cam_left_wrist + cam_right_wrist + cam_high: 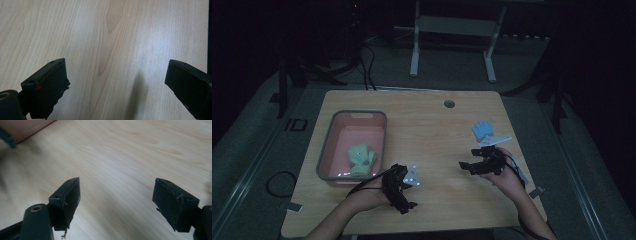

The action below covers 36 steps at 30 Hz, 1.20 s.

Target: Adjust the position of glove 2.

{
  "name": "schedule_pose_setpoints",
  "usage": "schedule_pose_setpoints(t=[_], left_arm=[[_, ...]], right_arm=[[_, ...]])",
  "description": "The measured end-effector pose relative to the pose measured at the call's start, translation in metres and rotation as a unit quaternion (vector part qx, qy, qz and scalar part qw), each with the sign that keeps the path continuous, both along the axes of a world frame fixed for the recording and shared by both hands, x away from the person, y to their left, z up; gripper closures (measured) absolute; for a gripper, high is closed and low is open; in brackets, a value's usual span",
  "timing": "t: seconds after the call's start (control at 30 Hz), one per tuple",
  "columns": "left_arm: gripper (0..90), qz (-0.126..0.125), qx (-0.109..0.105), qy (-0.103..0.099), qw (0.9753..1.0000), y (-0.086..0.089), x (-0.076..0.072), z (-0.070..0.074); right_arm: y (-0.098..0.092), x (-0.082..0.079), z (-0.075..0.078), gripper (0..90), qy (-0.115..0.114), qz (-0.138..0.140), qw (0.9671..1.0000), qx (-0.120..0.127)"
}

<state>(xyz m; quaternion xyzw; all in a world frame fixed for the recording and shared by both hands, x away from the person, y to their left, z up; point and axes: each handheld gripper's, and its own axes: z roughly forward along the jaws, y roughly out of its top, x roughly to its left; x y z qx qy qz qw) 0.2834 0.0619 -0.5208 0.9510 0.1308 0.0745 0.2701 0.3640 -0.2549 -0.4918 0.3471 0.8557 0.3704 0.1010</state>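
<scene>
A pale green glove (361,156) lies inside the pink bin (326,150) at the table's left. A light blue glove (483,130) lies on the wood at the right, just beyond my right gripper (468,159). That gripper points left over bare table, and in the right gripper view it (116,182) stands open with nothing between its jaws. My left gripper (404,192) is near the front edge, right of the bin's near corner. In the left gripper view it (116,66) is open wide above bare wood.
The wooden table (432,130) has a round cable hole (449,104) at the back centre. A forearm with a dark band (10,137) crosses the top left of the right gripper view. Behind the table stands a white desk frame (414,50) on a dark floor.
</scene>
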Motion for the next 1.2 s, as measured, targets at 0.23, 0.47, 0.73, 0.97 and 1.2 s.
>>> schedule_pose_setpoints(t=[0.23, 0.47, 0.73, 0.97, 1.2], left_arm=[[4.7, 0.000, -0.001, 0.010, 0.9999, 0.002, 0.000, -0.006], [4.6, -0.004, -0.001, 0.011, 0.9999, 0.003, -0.002, -0.008], [4.7, 0.000, -0.007, 0.014, 0.9999, 0.005, -0.002, -0.010], [4.6, 0.002, -0.010, 0.014, 0.9998, 0.006, -0.004, -0.011], [4.6, 0.002, -0.010, 0.014, 0.9999, 0.008, -0.006, -0.013]], right_arm=[[-0.030, 0.020, 0.002, 38.5, -0.027, -0.058, 0.9979, -0.010], [-0.054, 0.052, 0.010, 61.5, -0.035, -0.098, 0.9946, -0.003], [-0.062, 0.090, 0.005, 57.7, -0.023, -0.135, 0.9904, -0.018], [-0.068, 0.113, -0.011, 59.2, -0.014, -0.149, 0.9883, -0.031], [-0.068, 0.124, -0.026, 56.6, -0.006, -0.148, 0.9882, -0.037]])
